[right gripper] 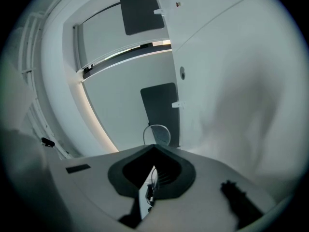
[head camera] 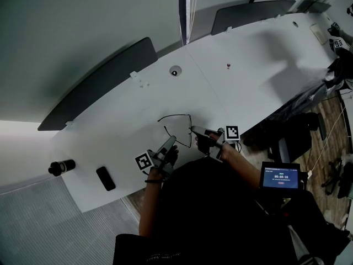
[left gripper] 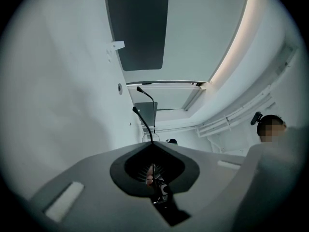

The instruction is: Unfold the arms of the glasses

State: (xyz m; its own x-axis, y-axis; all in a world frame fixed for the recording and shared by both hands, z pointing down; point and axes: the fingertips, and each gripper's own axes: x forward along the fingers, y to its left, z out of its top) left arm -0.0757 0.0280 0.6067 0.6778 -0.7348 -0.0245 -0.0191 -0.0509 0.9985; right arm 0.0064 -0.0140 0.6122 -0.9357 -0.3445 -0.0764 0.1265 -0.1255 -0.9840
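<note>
Thin black-framed glasses (head camera: 177,127) lie on the white table (head camera: 248,65) just in front of me. My left gripper (head camera: 172,141) is shut on the end of one arm. In the left gripper view that arm (left gripper: 144,123) curves up out of the closed jaws, with a lens (left gripper: 147,137) beyond it. My right gripper (head camera: 193,130) comes in from the right and is shut on the frame at its right side. In the right gripper view a lens rim (right gripper: 157,131) stands just past the closed jaw tips. The second arm (left gripper: 146,95) sticks out farther back.
A black phone (head camera: 105,178) and a black cylinder (head camera: 60,167) lie near the table's left front corner. A round grommet (head camera: 175,70) and a small red item (head camera: 228,66) sit farther back. Dark panels (head camera: 99,87) line the far edge. A small timer screen (head camera: 280,176) is at my right.
</note>
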